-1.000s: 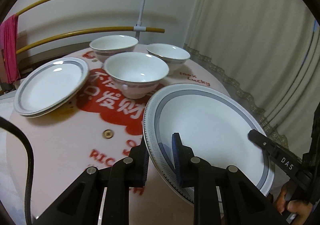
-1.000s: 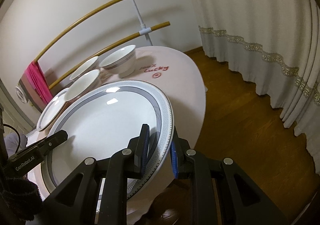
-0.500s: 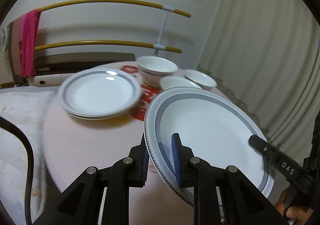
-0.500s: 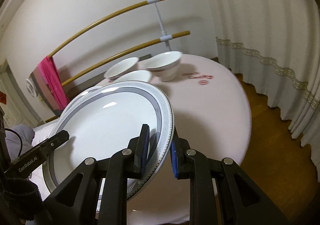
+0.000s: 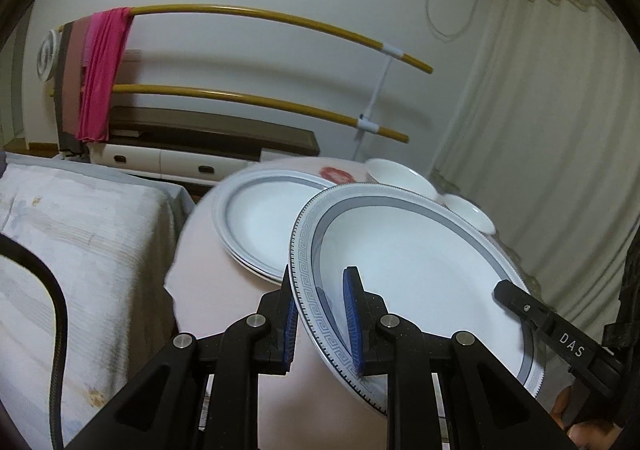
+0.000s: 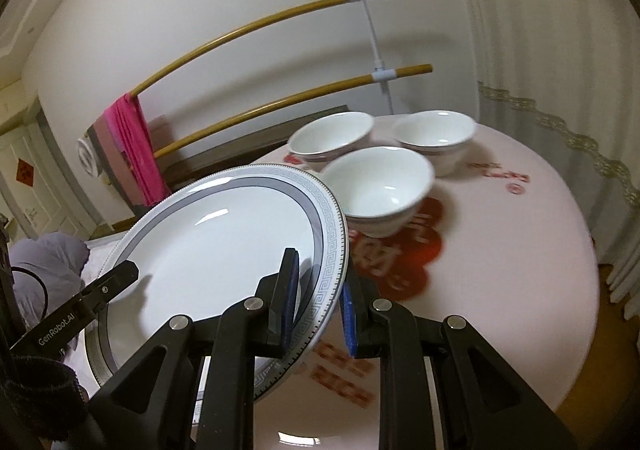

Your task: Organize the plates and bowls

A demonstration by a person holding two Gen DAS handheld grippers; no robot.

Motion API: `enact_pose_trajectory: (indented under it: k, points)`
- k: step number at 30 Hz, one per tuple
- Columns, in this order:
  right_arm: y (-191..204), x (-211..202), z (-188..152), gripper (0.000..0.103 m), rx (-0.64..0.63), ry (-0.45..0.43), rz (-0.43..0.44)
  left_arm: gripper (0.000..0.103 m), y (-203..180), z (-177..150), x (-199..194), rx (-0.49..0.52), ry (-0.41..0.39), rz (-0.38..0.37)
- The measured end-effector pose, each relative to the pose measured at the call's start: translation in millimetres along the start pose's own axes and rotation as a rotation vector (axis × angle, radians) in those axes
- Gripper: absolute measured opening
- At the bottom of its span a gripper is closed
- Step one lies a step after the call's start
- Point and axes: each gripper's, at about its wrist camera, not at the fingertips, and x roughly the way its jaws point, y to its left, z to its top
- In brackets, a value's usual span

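Observation:
A large white plate with a grey patterned rim hangs in the air above the round table, tilted. My left gripper is shut on its left rim, and my right gripper is shut on its right rim. Beyond the held plate, a stack of matching plates lies on the table at the left. Three white bowls stand grouped at the table's far side. The held plate hides part of the stack and the bowls in the left wrist view.
The round table has a pale pink cloth with red lettering. A bed lies left of it. Yellow rails with a pink cloth stand behind it, and curtains hang at the right. A hand shows at the lower right.
Both grippers have carried the plate leftward and slightly up across the table. In the left wrist view the stack of plates now sits just behind the held plate, and the bed has come into view.

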Motion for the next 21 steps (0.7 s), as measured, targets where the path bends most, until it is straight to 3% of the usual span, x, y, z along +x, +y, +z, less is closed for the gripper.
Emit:
enact_pose_trajectory:
  k: [7,21]
  points:
    - [28,39,8,0.019,-0.017,0.040,0.026,0.017,36,13,16,-0.036,0.006,0.038]
    - [44,104,21,0.019,-0.024,0.101,0.009,0.017,52,48,98,-0.062,0.051,0.066]
